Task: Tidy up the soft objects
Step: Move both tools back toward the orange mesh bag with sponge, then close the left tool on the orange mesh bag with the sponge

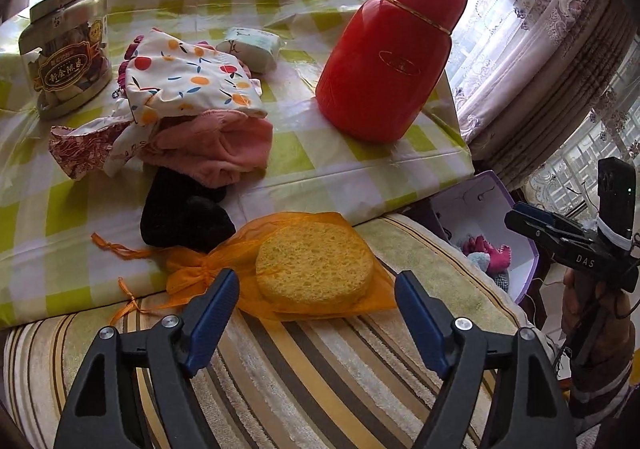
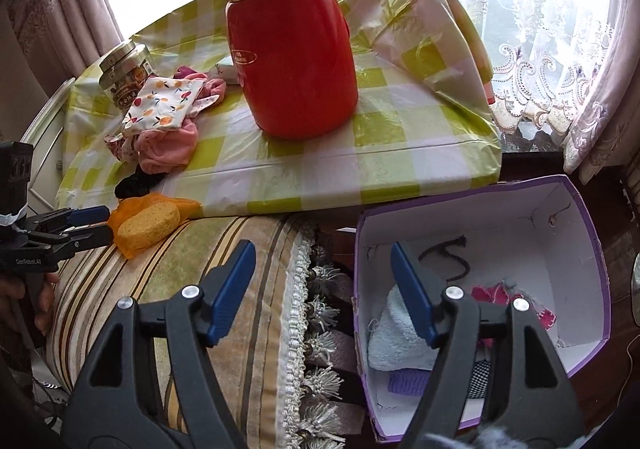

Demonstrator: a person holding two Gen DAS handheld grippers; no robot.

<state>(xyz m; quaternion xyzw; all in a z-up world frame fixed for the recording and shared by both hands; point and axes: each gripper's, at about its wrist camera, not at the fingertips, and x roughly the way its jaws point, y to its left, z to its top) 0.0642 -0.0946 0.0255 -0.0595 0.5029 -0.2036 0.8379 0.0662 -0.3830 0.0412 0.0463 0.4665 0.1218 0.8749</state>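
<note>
We see a table (image 1: 328, 173) with a green checked cover, and in front of it a striped cushion (image 1: 320, 361). Beside the cushion, lower down, stands a purple box (image 2: 576, 353) with white walls; it seems to be the place where the soft things are collected, because a light blue towel (image 2: 396, 337) and some pink cloth (image 2: 496, 295) already lie inside. On the table a big red flask (image 1: 388, 57) and a tin jar (image 1: 68, 53) stand upright; we think they are hard things and stay there. Near the jar lies a pile of cloths (image 1: 192, 109): a fruit-print pouch on top, a pink towel under it, something black in front.

The yellow sponge (image 1: 314, 267) sits in an orange mesh bag (image 1: 192, 273) at the table's edge, resting on the cushion. It is round, thick, with a rough, porous surface.

The left gripper (image 1: 316, 309) points at the sponge with wide jaws on both sides of it, not touching, probably ready to take it. The right gripper (image 2: 322, 291) hangs by the box edge, jaws wide and empty.
</note>
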